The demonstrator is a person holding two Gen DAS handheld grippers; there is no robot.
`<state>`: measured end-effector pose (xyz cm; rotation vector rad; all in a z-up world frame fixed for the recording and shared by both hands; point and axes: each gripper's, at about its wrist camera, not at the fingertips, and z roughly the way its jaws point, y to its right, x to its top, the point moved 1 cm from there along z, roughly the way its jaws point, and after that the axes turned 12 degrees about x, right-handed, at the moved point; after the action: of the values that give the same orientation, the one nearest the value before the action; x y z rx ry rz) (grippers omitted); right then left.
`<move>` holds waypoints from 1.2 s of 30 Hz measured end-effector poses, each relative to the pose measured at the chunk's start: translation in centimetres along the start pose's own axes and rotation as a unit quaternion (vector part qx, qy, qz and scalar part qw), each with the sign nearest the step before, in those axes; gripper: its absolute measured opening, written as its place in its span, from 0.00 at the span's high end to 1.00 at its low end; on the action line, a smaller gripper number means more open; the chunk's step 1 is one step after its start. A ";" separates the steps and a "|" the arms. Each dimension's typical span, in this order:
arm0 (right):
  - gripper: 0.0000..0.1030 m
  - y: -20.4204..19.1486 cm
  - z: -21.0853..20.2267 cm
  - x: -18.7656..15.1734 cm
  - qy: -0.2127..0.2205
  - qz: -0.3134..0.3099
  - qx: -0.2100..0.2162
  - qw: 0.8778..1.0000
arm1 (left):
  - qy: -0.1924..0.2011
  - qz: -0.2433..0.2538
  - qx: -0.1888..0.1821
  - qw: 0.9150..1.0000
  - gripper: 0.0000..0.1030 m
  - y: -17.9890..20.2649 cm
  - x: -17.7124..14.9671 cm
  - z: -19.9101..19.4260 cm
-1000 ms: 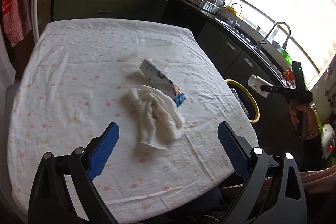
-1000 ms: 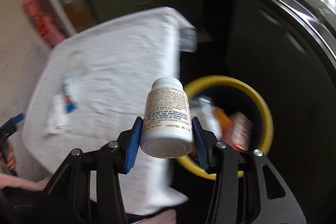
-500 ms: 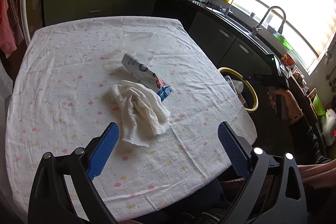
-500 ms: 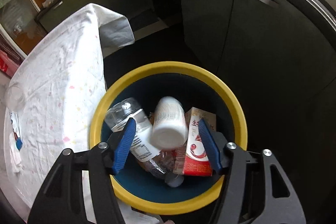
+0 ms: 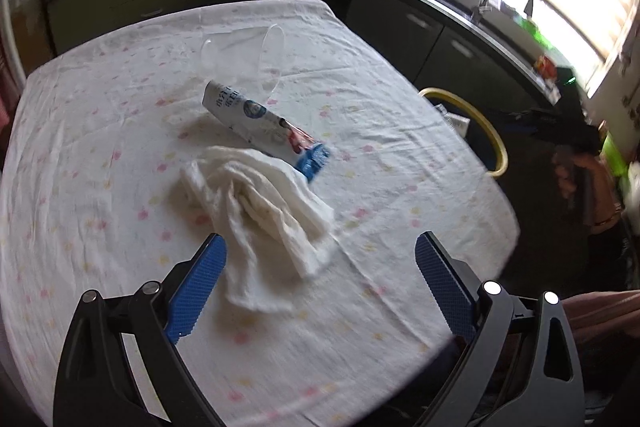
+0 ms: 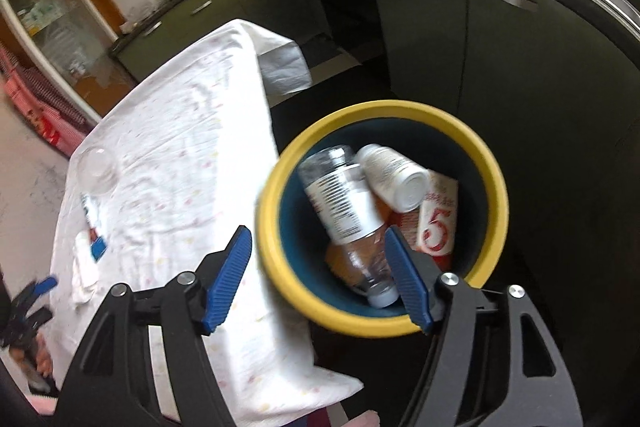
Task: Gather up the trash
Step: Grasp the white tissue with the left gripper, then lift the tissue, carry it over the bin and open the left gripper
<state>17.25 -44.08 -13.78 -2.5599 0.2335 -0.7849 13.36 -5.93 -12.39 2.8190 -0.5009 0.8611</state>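
My right gripper (image 6: 318,277) hangs over the yellow-rimmed bin (image 6: 276,239) beside the table, its jaws opening with nothing between them. The white pill bottle (image 6: 394,177) lies inside the bin on a clear plastic bottle (image 6: 340,203) and a red-and-white carton (image 6: 438,223). My left gripper (image 5: 320,283) stands open just above a crumpled white tissue (image 5: 260,203) on the table. Beyond the tissue lie a white-and-blue wrapper (image 5: 264,125) and a clear plastic cup (image 5: 244,57) on its side.
The table wears a white flowered cloth (image 5: 100,131). The bin (image 5: 480,125) stands at the table's right edge, in front of dark kitchen cabinets (image 6: 500,47). A hand (image 5: 576,175) grips the right gripper's handle at the right.
The right gripper swung over the bin, opened and let the pill bottle drop in. The left gripper came lower and closer to the tissue, staying open.
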 end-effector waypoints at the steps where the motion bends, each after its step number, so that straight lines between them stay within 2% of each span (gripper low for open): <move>1: 0.36 -0.4 0.0 -0.1 -0.001 -0.003 0.004 1.000 | 0.000 0.011 0.006 1.000 0.09 -0.1 0.3 0.6; 4: 0.35 -1.5 0.3 -0.4 -0.005 -0.013 0.015 1.000 | -0.004 0.045 0.044 0.998 0.09 -0.5 1.2 2.6; 8: 0.35 -2.4 1.3 -0.6 -0.016 -0.020 0.026 0.999 | -0.003 0.068 0.073 0.995 0.09 -0.8 1.9 4.2; 19: 0.34 -3.7 3.4 -1.1 -0.043 -0.025 0.047 0.998 | -0.006 0.076 0.075 0.994 0.10 -0.6 2.2 6.3; 27: 0.33 -4.9 3.4 -1.6 -0.044 -0.028 0.065 0.997 | 0.000 0.078 0.088 0.993 0.32 -0.7 2.0 6.2; 32: 0.33 -5.3 3.6 -1.9 -0.046 -0.028 0.074 0.996 | 0.003 0.072 0.092 0.993 0.57 -1.1 1.8 5.6; 36: 0.33 -5.2 3.7 -2.1 -0.046 -0.025 0.078 0.996 | 0.002 0.057 0.089 0.994 0.72 -1.5 1.7 5.1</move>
<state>17.76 -37.52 -15.06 -2.4550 0.0773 -0.6737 17.85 -6.16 -15.76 2.9729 -0.6197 0.9796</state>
